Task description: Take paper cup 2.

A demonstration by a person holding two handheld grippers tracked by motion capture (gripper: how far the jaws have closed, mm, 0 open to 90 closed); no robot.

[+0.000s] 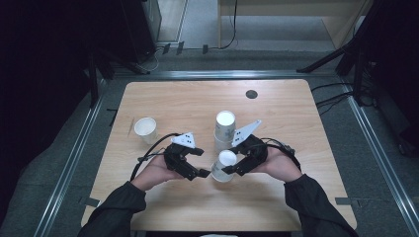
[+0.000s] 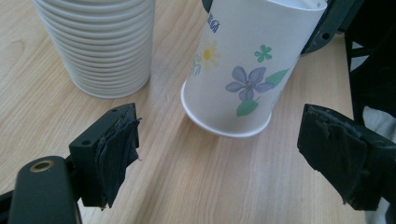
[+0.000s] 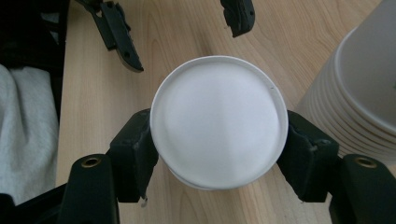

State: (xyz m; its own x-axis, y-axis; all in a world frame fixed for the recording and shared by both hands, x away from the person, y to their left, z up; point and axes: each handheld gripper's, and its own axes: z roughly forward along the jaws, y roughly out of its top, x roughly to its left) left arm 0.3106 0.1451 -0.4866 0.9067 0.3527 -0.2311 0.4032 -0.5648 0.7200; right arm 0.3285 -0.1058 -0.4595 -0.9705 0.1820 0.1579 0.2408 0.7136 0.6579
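A: The flowered paper cup (image 2: 238,74) sits upside down near the table's (image 1: 163,98) front middle, tilted, one edge of its rim lifted off the wood. The right gripper (image 3: 219,154) has it pinched between both pads near the closed bottom.

B: And the left gripper (image 2: 229,149)?

A: Its jaws are spread wide, empty, aimed at the cup's lower wall without touching it.

B: So which step is this?

A: I judge it a handover or a two-handed turn of the cup just beside the cup stack (image 1: 225,129). Next, the left jaws need to close on the rim end before the right lets go.

B: Anything unclear?

A: The cup's mouth is hidden, so one cup or two nested, I can't tell. A lone cup (image 1: 146,128) stands well apart, to the left.
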